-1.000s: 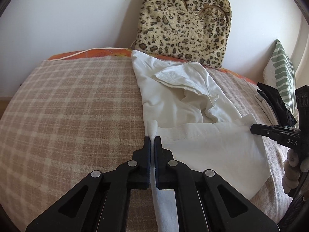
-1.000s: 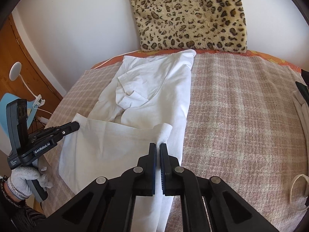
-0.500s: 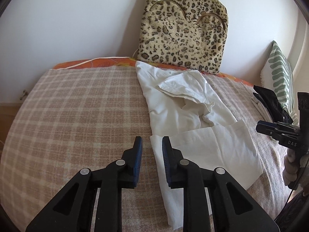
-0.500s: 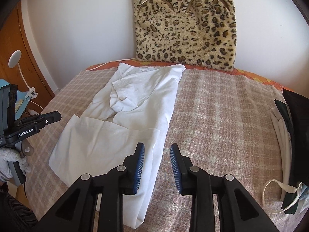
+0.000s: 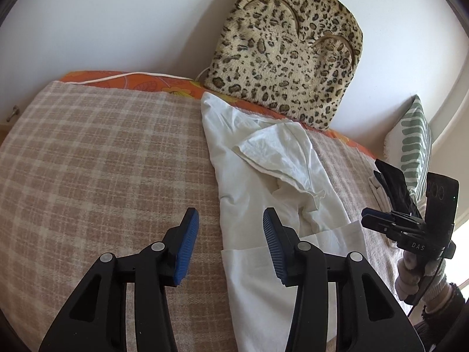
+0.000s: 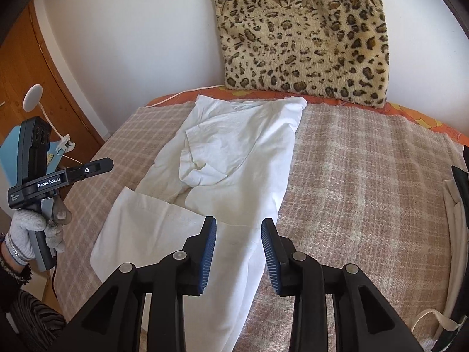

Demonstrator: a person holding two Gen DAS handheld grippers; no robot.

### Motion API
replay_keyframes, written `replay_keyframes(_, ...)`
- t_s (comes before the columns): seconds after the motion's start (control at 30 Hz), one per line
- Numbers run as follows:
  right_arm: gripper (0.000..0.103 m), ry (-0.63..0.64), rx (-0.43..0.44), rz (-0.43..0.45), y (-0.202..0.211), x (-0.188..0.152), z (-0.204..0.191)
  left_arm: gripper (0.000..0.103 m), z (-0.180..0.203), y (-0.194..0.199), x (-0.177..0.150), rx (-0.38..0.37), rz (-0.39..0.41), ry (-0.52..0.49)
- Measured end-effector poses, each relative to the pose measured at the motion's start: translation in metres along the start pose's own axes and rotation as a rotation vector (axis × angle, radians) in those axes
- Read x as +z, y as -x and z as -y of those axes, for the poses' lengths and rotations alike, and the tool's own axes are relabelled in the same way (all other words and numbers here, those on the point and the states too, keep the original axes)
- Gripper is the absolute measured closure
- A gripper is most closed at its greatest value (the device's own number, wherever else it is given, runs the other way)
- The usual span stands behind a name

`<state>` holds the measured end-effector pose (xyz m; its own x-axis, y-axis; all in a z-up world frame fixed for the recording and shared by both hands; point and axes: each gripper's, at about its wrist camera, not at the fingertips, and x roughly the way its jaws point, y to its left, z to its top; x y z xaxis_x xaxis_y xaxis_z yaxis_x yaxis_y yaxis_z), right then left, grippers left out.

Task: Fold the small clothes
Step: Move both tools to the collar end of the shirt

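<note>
You worked over a bed under a checked blanket (image 5: 102, 161), with a leopard-print cushion (image 6: 304, 38) leaning on the wall at the far end. The white garment (image 6: 234, 158) lay lengthwise along the middle of that blanket, its top edge close beneath the cushion. Its near portion was already turned up over the body as a flat flap, while one sleeve (image 5: 278, 158) sat crumpled across the middle.

It looked like thin, light cloth: soft and limp, likely to sag and drag across the woolly blanket rather than slide. Nothing about it seemed fragile, though a loose pinch would probably slip off a single layer. You would likely have done best to take it at a folded edge or corner, where layers stack, and to lift both sides together so the fold stayed square. The rumpled sleeve seemed to want flattening first.

Your left gripper (image 5: 230, 246) had just been spreading its jaws and hovered empty, with only the garment's left edge showing beneath the gap. Your right gripper (image 6: 239, 252) had likewise just let go, its jaws parted above the flap with nothing pressed between them.
</note>
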<state>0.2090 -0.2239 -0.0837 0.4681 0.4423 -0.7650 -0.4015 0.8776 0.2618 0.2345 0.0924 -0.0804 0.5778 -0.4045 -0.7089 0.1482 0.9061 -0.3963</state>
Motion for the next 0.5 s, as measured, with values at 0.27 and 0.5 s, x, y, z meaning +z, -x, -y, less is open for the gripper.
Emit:
replay_keyframes(0.27,0.053,-0.185,0.153,-0.035,-0.046,0.023,0.061,0.057,-0.026,-0.051,0.033,-0.063,-0.060,0.107)
replay_keyframes(0.5,0.060,-0.264,0.256,-0.033,-0.078,0.049,0.088,0.057,-0.037,-0.091,0.070,-0.108,-0.075,0.136)
